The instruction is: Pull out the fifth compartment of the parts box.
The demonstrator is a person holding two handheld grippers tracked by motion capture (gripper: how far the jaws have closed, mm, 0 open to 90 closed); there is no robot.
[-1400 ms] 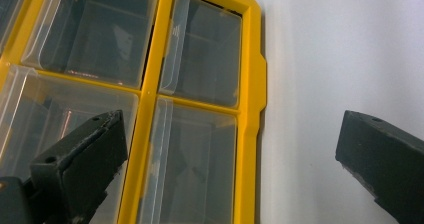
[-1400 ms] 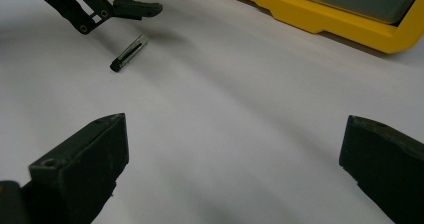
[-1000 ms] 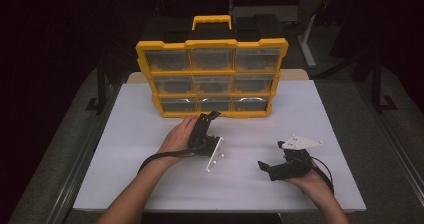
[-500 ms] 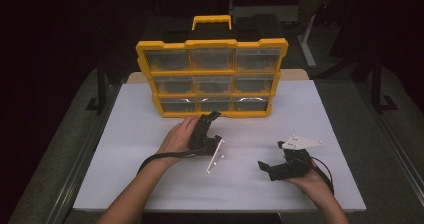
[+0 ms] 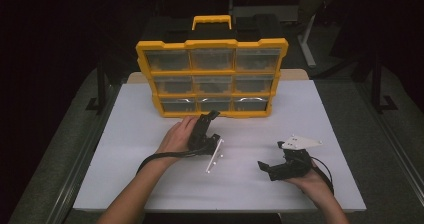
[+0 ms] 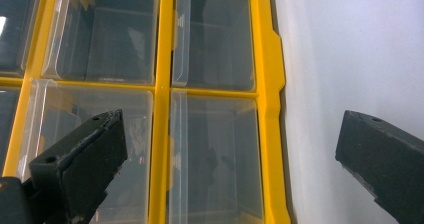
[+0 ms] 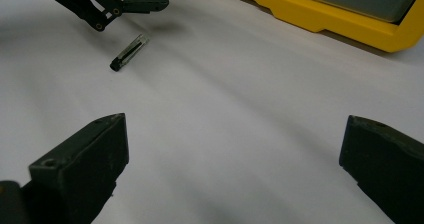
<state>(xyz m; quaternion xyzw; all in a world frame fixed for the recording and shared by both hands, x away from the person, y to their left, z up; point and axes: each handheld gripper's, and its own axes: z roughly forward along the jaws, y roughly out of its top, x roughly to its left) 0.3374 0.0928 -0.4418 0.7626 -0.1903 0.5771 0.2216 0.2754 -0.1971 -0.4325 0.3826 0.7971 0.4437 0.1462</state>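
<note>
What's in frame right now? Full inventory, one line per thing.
organizer case: 1, yellow frame with black handle on top, upright at the far middle of the table
drawers: 9, clear, three rows of three in the case front, all shut
small cylinder: 1, dark with a clear part, lying on the table in the right gripper view, near the left gripper's jaws
table: 1, white top
left gripper: 1, black, jaws open, close to the bottom middle drawer
right gripper: 1, black with grey plate on top, jaws open, low over the table at the near right
hands: 2, one on each gripper, forearms entering from the bottom edge
</note>
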